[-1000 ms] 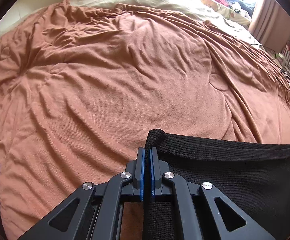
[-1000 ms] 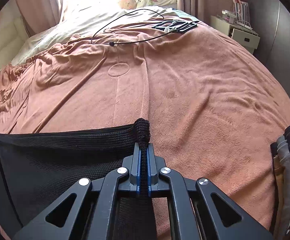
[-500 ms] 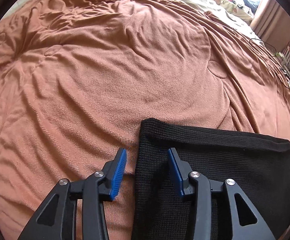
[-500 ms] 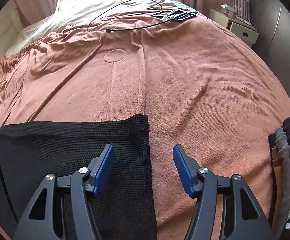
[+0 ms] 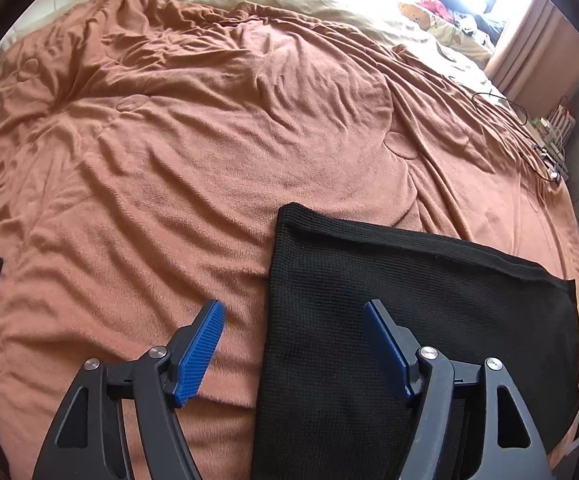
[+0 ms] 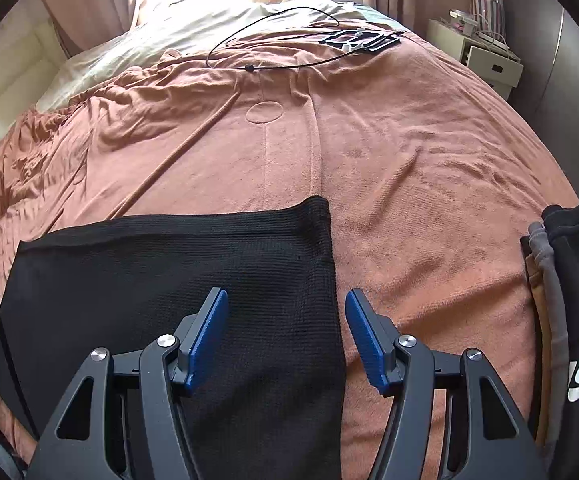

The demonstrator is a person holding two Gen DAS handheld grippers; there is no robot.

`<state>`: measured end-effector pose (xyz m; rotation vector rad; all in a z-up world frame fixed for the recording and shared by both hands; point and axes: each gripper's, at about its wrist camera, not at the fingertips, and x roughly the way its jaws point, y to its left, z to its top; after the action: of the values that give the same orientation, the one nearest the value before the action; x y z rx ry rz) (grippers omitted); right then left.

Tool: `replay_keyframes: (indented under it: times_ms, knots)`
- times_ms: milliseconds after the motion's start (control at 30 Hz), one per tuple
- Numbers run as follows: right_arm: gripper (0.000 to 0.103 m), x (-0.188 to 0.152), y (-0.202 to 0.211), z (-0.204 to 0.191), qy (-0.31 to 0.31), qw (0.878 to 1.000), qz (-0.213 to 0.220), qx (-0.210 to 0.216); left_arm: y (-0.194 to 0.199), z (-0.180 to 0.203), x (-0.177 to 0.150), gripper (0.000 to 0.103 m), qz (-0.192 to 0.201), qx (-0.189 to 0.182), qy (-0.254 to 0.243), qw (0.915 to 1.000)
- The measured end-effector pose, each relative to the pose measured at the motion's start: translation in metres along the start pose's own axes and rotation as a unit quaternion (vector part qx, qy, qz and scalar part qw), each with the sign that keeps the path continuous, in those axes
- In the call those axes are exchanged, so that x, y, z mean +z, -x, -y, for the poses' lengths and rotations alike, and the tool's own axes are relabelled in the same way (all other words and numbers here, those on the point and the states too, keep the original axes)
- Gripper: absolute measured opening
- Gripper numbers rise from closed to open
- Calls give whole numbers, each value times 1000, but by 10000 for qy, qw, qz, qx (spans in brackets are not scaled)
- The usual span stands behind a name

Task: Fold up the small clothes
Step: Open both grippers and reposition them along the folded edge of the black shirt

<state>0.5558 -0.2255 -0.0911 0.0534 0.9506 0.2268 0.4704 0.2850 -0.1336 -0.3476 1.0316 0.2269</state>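
Lying flat on the brown blanket (image 5: 209,152) of the bed, near its front edge, the black knit garment (image 5: 409,300) looks laid out square so the next fold can run straight. The left hand-held gripper (image 5: 293,344) straddles the garment's left edge and the right hand-held gripper (image 6: 285,332) its right edge; both sets of jaws have just been opening and now stand released, pads clear of the cloth. A stack of other clothes (image 6: 569,300) sits at the bed's right edge, probably kept apart from the working spot.

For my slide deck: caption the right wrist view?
Open right gripper above a black knit garment lying flat on a brown blanket.
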Motion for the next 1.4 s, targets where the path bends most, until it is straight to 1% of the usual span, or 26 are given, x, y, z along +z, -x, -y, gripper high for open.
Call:
replay_keyframes:
  times_ms: [100,167,367,633,667,700,733,800,867,900,933,1000,1067,1133,1267,1300,1400]
  knots:
    - [71,-9,15,-1,-23,10000,32,91,14,-3,-12,75,8,-82,80,9999]
    - [73,-17,24,-1,-27,9999,41,138,24,-4,-22,75,37,-117,98,9999]
    - [73,-47,43,4,-68,9997,-44,226,46,-12,-59,76,58,-180,93,9998]
    - [73,-86,64,14,-140,9993,-135,311,56,-31,-113,75,-62,-423,425,9982]
    - [73,-91,66,16,-167,9993,-140,318,57,-33,-120,72,-82,-448,445,9980]
    - [73,-96,68,19,-222,9991,-153,338,58,-34,-127,67,-102,-470,467,9977]
    - [73,-102,69,22,-305,9986,-180,388,58,-36,-133,65,-141,-492,502,9974]
    - [73,-114,71,31,-513,9971,-212,525,58,-40,-145,55,-254,-560,599,9963]
    - [73,-124,74,39,-636,9960,-197,600,56,-45,-156,49,-383,-569,687,9953]
    - [71,-129,76,42,-704,9953,-189,636,56,-47,-161,48,-429,-589,731,9947]
    - [69,-134,77,47,-796,9943,-183,690,55,-50,-167,48,-479,-631,784,9938]
    - [63,-144,80,56,-984,9918,-184,790,55,-54,-174,48,-543,-728,880,9920]
    - [59,-152,82,65,-1192,9889,-172,865,57,-56,-178,48,-569,-742,929,9913]
    - [59,-161,83,72,-1392,9853,-162,978,59,-60,-182,48,-577,-778,1019,9901]
    - [59,-183,84,87,-1754,9760,-218,1271,61,-68,-193,48,-676,-994,1269,9846]
    - [59,-189,84,91,-1858,9729,-236,1352,61,-68,-194,48,-691,-1037,1312,9835]
    - [59,-201,80,103,-2222,9588,-305,1744,61,-69,-196,48,-722,-1125,1401,9811]
